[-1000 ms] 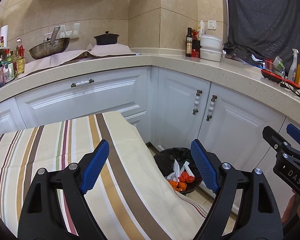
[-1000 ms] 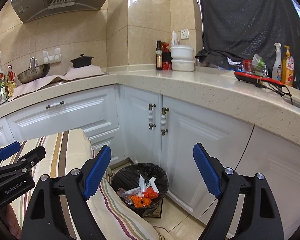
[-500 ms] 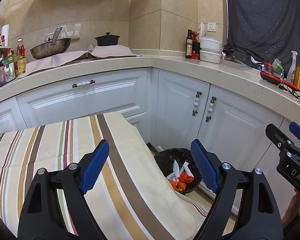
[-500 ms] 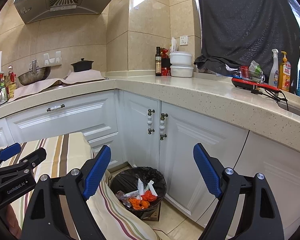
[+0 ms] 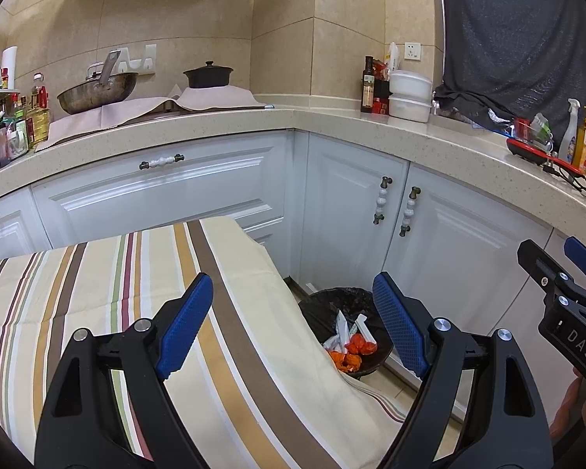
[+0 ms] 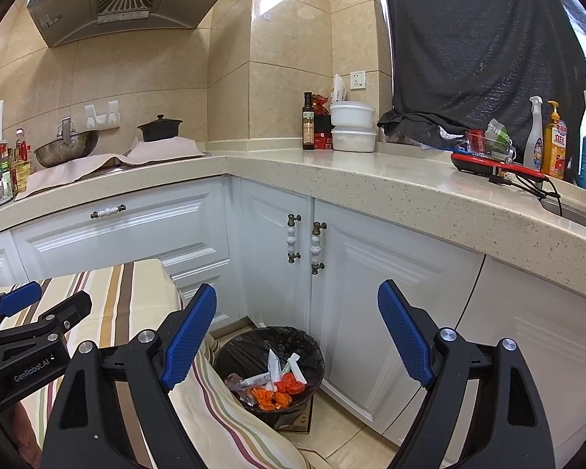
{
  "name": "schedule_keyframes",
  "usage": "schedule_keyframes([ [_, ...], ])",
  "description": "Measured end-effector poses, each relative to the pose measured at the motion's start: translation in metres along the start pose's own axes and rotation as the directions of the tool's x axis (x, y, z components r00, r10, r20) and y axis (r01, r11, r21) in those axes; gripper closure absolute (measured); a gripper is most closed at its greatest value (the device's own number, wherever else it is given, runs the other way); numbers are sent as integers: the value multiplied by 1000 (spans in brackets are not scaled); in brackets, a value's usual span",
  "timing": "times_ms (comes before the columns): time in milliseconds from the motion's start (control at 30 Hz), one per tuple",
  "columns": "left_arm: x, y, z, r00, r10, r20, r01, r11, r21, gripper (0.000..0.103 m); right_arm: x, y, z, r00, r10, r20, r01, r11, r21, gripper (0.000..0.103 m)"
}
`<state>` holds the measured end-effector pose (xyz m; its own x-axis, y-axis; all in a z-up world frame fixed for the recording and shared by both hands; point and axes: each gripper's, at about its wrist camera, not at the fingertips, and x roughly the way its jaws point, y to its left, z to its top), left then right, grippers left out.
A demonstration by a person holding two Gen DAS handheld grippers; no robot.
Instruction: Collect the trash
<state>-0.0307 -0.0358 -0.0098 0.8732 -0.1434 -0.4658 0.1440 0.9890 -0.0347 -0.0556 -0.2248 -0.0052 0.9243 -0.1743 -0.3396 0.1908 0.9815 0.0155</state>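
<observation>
Trash (image 6: 271, 385) in a black-lined bin (image 6: 269, 367) on the kitchen floor, at the corner of the white cabinets (image 6: 355, 281).
Orange-red wrappers lie heaped low in the bin; two white packets stand among them, long axes nearly upright, tips tilted slightly apart. A striped cloth (image 5: 144, 293) covers the tabletop just beside the bin, its hanging edge touching the rim. Left tongs (image 5: 293, 324) and right tongs (image 6: 297, 336) both hover released, blue pads wide apart, nothing between them, angled down toward the bin.
</observation>
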Motion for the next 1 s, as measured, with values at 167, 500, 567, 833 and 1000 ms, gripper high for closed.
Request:
schedule_keyframes([
  [167, 0, 1, 0, 1000, -1, -1, 1, 1000, -2, 21, 0, 0, 0, 1000, 0, -1, 0, 1000, 0, 21],
  [500, 0, 0, -1, 1000, 1, -1, -1, 1000, -2, 17, 1, -1, 0, 1000, 0, -3, 0, 1000, 0, 21],
  [567, 0, 0, -1, 1000, 3, 3, -3, 1000, -3, 16, 1, -2, 0, 1000, 0, -3, 0, 1000, -1, 21],
  [833, 1, 1, -2, 1000, 4, 4, -4, 1000, -2, 16, 1, -2, 0, 1000, 1, -2, -1, 1000, -1, 21],
  [1000, 0, 2, -1, 1000, 7, 10, -7, 1000, -1, 13, 1, -1, 0, 1000, 0, -3, 0, 1000, -1, 21],
])
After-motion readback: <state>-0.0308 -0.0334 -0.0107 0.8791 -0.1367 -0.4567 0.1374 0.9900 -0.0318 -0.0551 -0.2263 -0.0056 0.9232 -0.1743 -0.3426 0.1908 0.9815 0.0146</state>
